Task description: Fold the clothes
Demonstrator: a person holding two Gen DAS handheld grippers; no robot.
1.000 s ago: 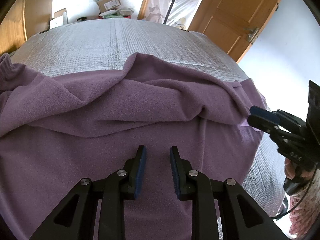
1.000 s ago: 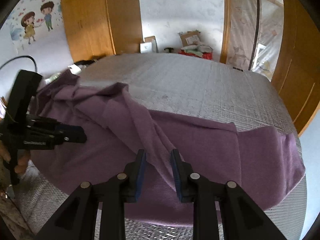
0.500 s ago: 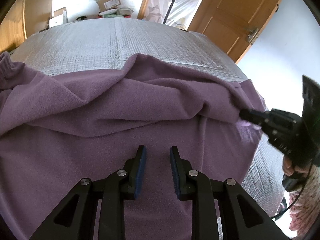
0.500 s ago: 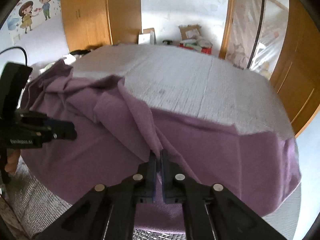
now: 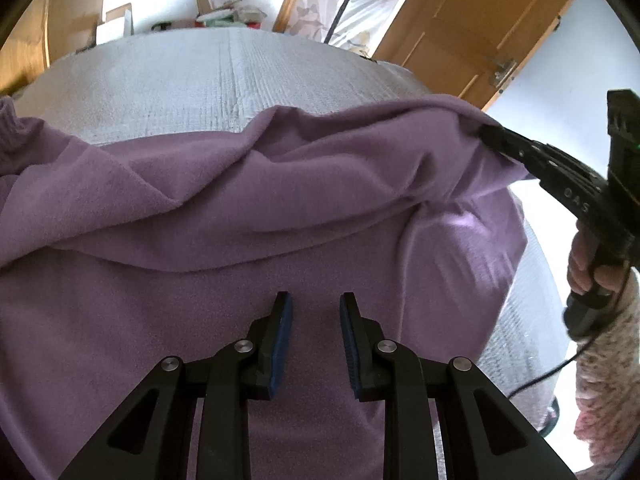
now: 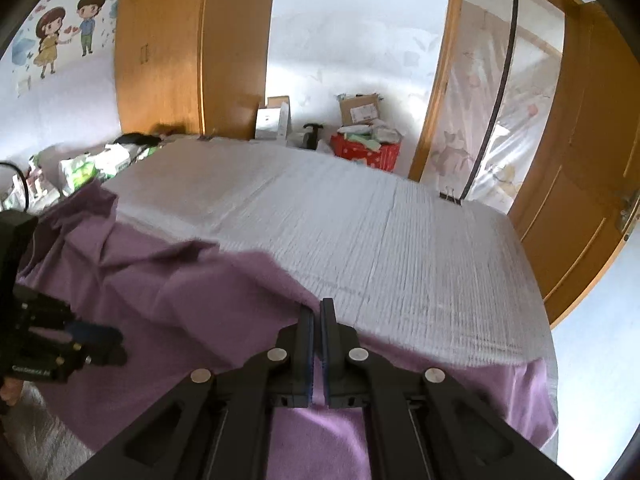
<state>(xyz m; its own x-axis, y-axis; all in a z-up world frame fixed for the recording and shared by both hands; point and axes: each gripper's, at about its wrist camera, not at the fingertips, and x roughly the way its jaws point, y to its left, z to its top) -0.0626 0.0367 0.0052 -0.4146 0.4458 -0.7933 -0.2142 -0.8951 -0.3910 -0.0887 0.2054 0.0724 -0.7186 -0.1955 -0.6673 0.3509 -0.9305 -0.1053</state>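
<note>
My right claw (image 6: 317, 334) is pressed together on a fold of the purple garment (image 5: 248, 208); in the right wrist view the cloth runs up between the blue pads and drapes off both sides. From the left wrist view the same claw (image 5: 490, 136) shows at the far right, with the pinched edge lifted off the surface and pulled taut into a ridge. A hand (image 5: 592, 268) in a patterned sleeve (image 5: 608, 368) grips its handle.

My left claw (image 5: 316, 320) is spread, pads apart, nothing between them, hanging just above the flat lower part of the garment. I cannot tell if the tips touch the cloth.

The garment lies rumpled across the near half of a grey quilted bed (image 6: 360, 220), a cuff at the far left edge. The far half of the bed is bare. Cardboard boxes (image 6: 360, 110) and a red box (image 6: 366, 152) sit beyond the bed by the wall, and a wooden door (image 5: 472, 36) stands to the right.
</note>
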